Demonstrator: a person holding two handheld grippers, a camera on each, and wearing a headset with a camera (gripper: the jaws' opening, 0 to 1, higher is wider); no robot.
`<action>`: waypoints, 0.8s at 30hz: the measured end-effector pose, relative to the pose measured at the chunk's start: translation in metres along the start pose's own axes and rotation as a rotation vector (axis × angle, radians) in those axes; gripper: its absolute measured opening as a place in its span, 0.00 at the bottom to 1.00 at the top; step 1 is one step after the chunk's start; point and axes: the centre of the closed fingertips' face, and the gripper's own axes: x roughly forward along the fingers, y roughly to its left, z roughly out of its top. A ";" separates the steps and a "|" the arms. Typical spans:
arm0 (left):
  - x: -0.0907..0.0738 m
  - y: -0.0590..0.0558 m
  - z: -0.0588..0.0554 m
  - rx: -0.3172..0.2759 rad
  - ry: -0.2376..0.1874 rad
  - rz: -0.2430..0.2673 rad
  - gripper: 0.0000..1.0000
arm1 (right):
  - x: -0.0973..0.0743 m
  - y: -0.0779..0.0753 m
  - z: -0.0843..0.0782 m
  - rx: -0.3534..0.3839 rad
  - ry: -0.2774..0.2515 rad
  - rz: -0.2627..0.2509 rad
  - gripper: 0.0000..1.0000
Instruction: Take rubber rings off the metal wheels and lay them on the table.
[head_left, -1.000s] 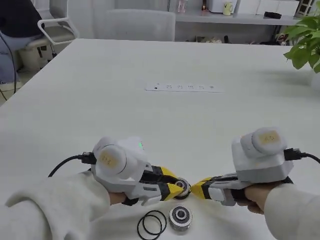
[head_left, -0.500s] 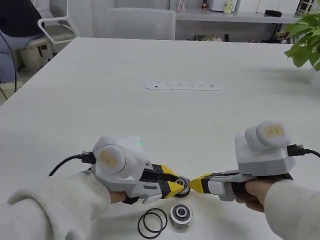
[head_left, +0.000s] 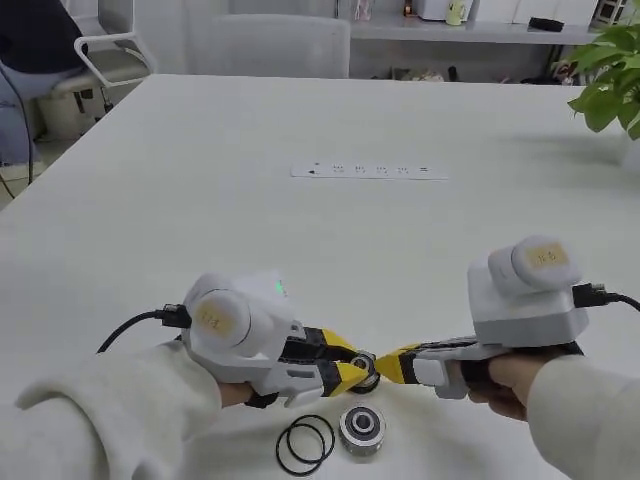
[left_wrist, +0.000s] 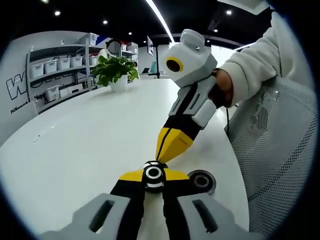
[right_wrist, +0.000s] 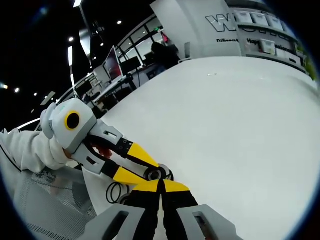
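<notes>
shift since 1 s ago: right gripper (head_left: 386, 366) has edged in twd the held wheel (head_left: 364, 364), and its tip is now up against it. Its white body sits a bit higher in head view. left gripper (head_left: 352, 372) & the bits lying on the table (head_left: 300, 250) are where they were.
left gripper: yellow jaws closed onto the held wheel, which sits between the tips. In left gripper view the wheel's face, w/ dark centre, looks back at the cam.
right gripper: jaws pressed together, no gap seen in right gripper view. Tip meets the held wheel's rim from the opp. side, so the two tools are nose to nose. Can't tell if any rubber is nipped betw. the tips.
held wheel: near the front edge of the table, betw. both tools. Can't tell if it's lifted or resting.
second wheel (head_left: 361, 429): flat on table, nearer the person than the tips, just below them in head view, apart from both.
rubber rings (head_left: 305, 444): two thin black ones, loose on table, overlapping, just left of second wheel. Touching it or not, can't tell.
cable (head_left: 135, 325): black, runs from back of left gripper across table.
sleeve (head_left: 110, 410): pale, on the arm holding the left gripper.
far side: socket strip (head_left: 368, 173) mid-table, well apart from the work; plant (head_left: 608, 80) at right edge.
</notes>
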 end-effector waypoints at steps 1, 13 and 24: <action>0.000 0.000 0.000 0.000 0.000 0.000 0.07 | 0.000 0.000 0.000 -0.003 0.000 -0.001 0.00; 0.000 0.000 0.000 -0.002 -0.006 -0.002 0.07 | 0.000 0.002 0.000 -0.011 0.001 0.008 0.00; 0.000 -0.001 0.000 0.000 -0.008 -0.006 0.07 | 0.001 0.006 0.003 -0.008 -0.013 0.026 0.00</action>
